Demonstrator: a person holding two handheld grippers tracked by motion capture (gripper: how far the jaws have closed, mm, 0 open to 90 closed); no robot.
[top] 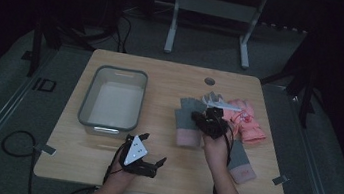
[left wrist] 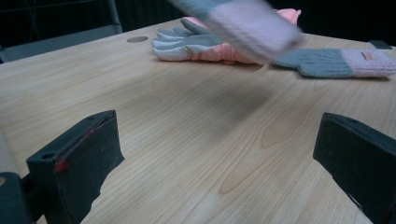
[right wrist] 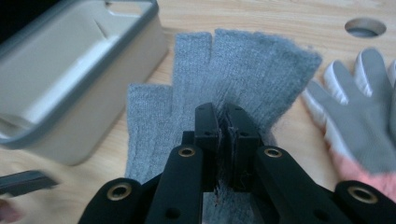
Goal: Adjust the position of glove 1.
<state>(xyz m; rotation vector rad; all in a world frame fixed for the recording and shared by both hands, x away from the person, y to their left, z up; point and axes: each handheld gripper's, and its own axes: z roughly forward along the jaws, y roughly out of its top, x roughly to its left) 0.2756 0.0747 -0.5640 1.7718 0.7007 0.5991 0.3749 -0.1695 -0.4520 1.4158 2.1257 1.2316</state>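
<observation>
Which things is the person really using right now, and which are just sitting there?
In use:
right gripper, shut on the grey knit glove
grey bin, probably where it goes

Lying about:
pink glove
second grey knit glove
left gripper, open, waiting

The left gripper [top: 150, 166] is black with a grey three-cornered plate on top and a black cable behind. The right gripper [right wrist: 223, 140] has black jaws and brass-coloured rivets. The person's forearms are bare.

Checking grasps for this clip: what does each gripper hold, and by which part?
The right gripper pinches the grey knit glove mid-palm. The left gripper holds nothing.
</observation>
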